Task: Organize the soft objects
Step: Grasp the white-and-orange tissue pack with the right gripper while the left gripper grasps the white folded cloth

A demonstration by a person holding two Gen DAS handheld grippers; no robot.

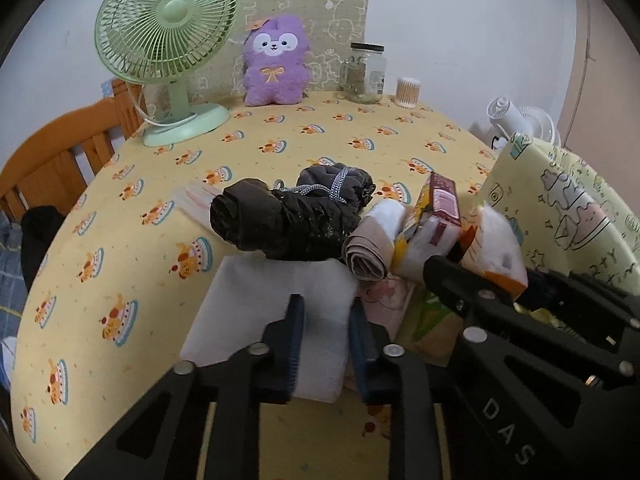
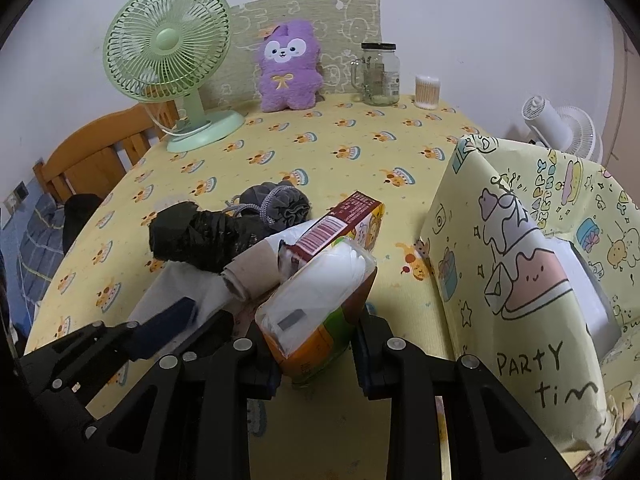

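The left gripper pinches a white folded cloth between its blue pads, low at 6 o'clock in its own view. The right gripper is clamped on a plastic-wrapped tissue pack, also at 6 o'clock. Just beyond the tissue pack, toward 12 o'clock, a maroon-and-yellow carton leans on a grey rolled cloth; a black rolled bundle and a grey drawstring pouch lie at 10 o'clock of the tissue pack. A cartoon-printed storage box stands at 3 o'clock. All rest on the yellow tablecloth.
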